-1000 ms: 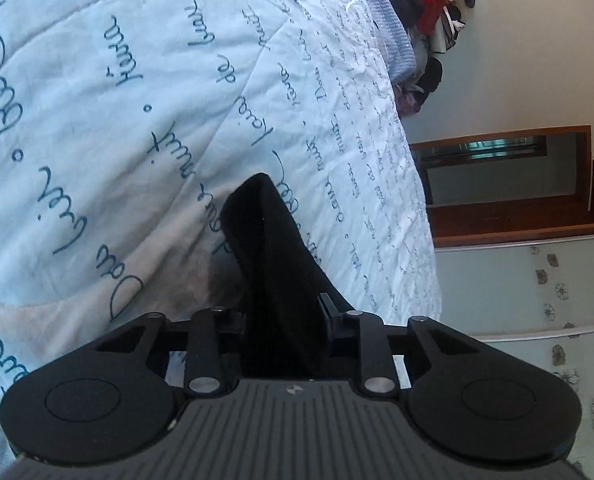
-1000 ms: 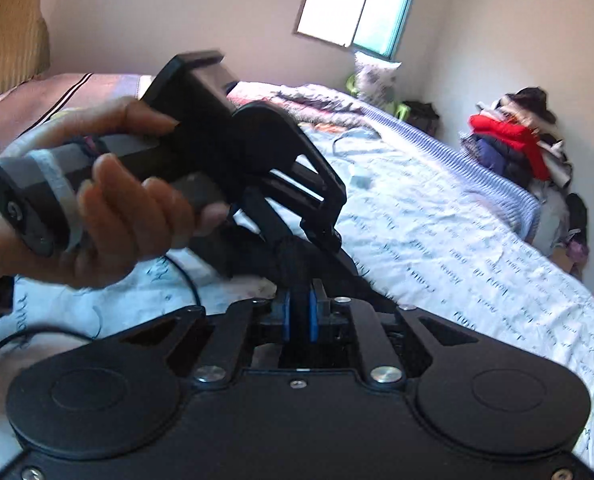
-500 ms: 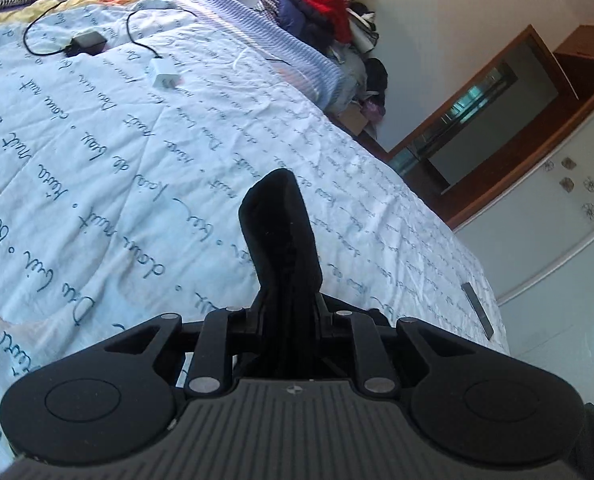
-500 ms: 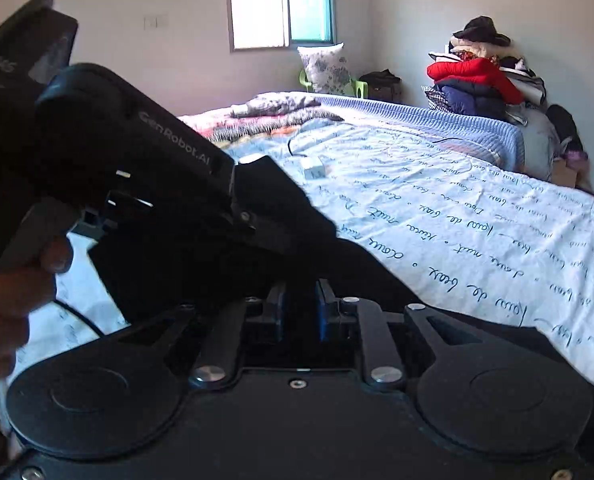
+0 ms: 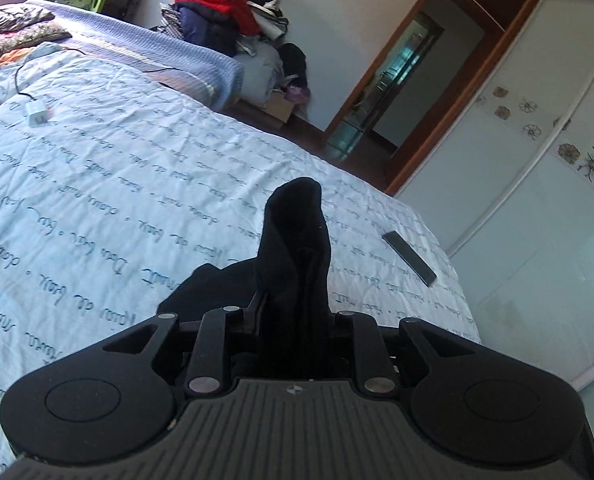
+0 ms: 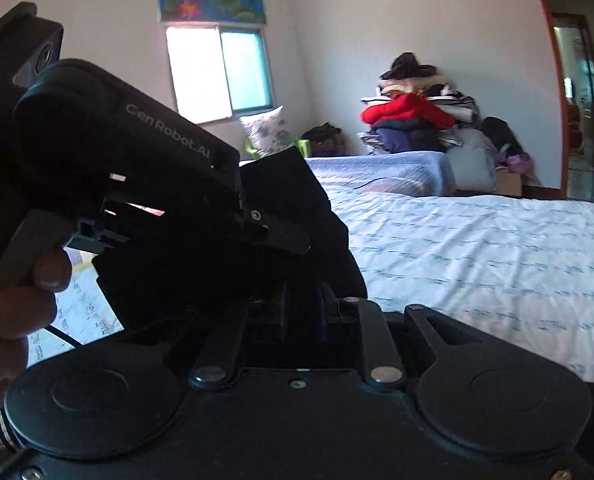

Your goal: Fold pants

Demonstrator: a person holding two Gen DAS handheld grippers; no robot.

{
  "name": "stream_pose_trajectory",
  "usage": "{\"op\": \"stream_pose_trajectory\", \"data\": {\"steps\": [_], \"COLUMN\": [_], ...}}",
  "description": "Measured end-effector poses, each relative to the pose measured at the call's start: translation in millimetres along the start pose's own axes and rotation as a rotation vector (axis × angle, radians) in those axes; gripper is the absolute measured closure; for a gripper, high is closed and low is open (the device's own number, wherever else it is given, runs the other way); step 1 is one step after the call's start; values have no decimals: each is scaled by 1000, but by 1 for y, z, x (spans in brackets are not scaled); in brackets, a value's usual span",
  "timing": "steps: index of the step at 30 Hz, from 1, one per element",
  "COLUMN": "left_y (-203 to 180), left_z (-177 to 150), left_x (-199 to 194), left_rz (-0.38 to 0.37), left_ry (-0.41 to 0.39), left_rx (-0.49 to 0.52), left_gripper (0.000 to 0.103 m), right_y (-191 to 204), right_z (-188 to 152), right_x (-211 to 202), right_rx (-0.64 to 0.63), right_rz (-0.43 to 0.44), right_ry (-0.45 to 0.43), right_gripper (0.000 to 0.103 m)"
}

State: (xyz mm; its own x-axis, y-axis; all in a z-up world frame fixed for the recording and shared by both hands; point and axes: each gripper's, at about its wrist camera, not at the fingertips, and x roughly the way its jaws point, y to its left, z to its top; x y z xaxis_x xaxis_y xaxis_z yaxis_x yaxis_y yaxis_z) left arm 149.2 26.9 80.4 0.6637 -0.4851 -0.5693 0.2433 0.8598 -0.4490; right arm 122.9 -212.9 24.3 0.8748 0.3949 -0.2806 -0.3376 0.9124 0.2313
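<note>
**A:** ok so compared to a second ago the left hand-held black gripper (image 5: 293, 312) has swung way up. Back then its camera was staring straight down at the pale blue quilted bedspread with dark script lettering (image 5: 109, 184), now the white sliding wardrobe with flower decals (image 5: 537, 184) and the wooden doorway fill the right side of the frame. Jaws are pinched tight on a fold of the black fabric pants (image 5: 295, 248), which poke up past the tips in a tall lump

**B:** and the right one?

**A:** right hand-held black gripper (image 6: 303, 312) is clamped on the same pants (image 6: 297, 196) too, blue pads nearly together with cloth between. In its view the left gripper (image 6: 281, 240) has slid in real close at center left, basically overlapping the fabric. A second ago they sat further apart

**B:** so the two grips got brought together, lifted?

**A:** that's my read, looks like a fold being carried over mid air. Rest of the pants droops at lower center of the left view, touching the bedspread

**B:** room to lay it down?

**A:** plenty across the middle. Watch the slim dark flat phone-like slab (image 5: 409, 252) near the bed's edge at right, and the small white charger block with cable (image 5: 37, 114) upper left. Bed edge drops off just past the slab, so I'd land it toward the left
</note>
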Motion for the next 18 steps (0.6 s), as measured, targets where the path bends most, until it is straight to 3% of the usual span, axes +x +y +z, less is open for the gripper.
{"op": "stream_pose_trajectory", "data": {"steps": [11, 18], "left_y": [-101, -140], "left_z": [-49, -79], "left_x": [71, 120], "left_rz": [-36, -65], "left_ry": [96, 167], "left_rx": [154, 173], "left_gripper": [76, 76], "right_y": [-78, -111], "right_z": [-30, -43], "right_x": [-42, -48], "right_rx": [177, 256], "right_rz": [-139, -258], "right_ry": [1, 31], "right_gripper": [87, 87]}}
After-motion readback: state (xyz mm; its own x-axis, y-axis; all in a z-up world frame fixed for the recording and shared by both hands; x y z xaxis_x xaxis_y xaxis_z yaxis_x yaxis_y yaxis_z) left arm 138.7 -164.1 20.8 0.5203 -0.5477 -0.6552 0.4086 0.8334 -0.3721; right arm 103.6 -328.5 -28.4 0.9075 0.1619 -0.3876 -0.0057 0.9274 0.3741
